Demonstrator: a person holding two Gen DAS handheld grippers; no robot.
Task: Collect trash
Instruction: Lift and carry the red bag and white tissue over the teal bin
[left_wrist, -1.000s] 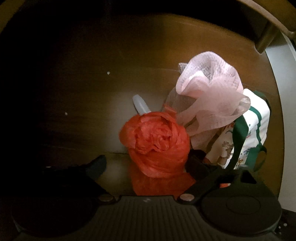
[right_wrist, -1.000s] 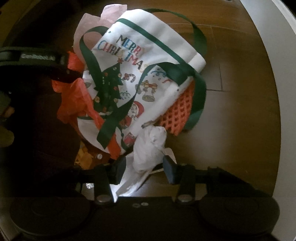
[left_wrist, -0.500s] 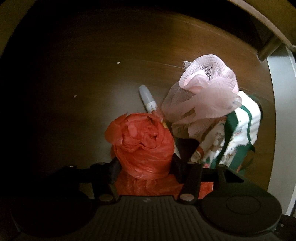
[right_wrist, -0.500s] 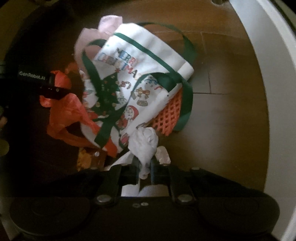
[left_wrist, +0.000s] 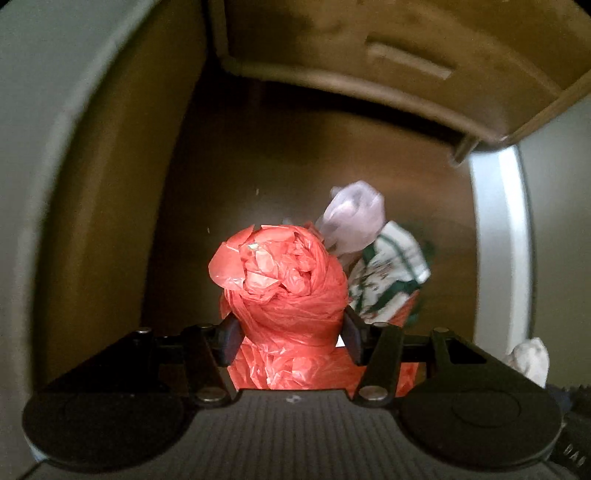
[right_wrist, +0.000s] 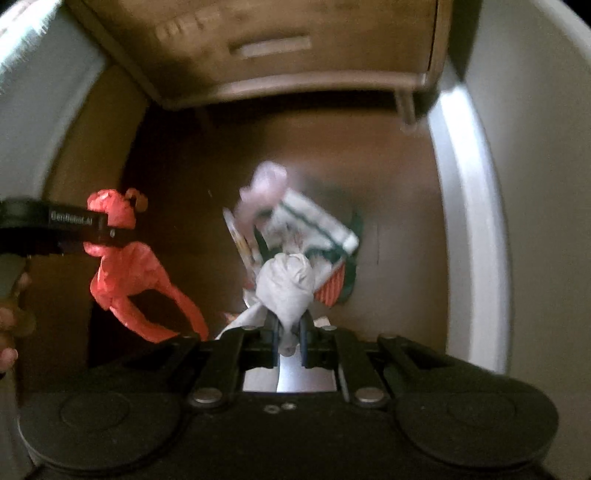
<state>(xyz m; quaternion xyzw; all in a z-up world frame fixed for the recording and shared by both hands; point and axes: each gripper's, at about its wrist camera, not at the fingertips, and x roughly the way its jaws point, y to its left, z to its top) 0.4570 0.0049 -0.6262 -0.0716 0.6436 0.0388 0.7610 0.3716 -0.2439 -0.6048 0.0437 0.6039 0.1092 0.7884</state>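
Observation:
My left gripper (left_wrist: 288, 332) is shut on a crumpled red plastic bag (left_wrist: 284, 280) and holds it above the dark wooden floor; the bag also shows in the right wrist view (right_wrist: 125, 266). My right gripper (right_wrist: 288, 339) is shut on a white crumpled tissue wad (right_wrist: 286, 288), also lifted; it shows at the right edge of the left wrist view (left_wrist: 530, 360). Below on the floor lie a pink mesh sponge (left_wrist: 352, 218), a white Christmas bag with green ribbons (left_wrist: 388, 273) and an orange net piece (right_wrist: 332, 288).
A wooden cabinet with a drawer handle (right_wrist: 269, 46) stands on legs at the far side. White walls or furniture panels (right_wrist: 469, 221) flank the floor on the right and left (left_wrist: 55, 184). The person's hand (right_wrist: 11, 314) holds the left gripper.
Both grippers have closed on their items and risen well above the floor: the left with the red bag, the right with the white tissue wad. The floor pile looks smaller and farther.

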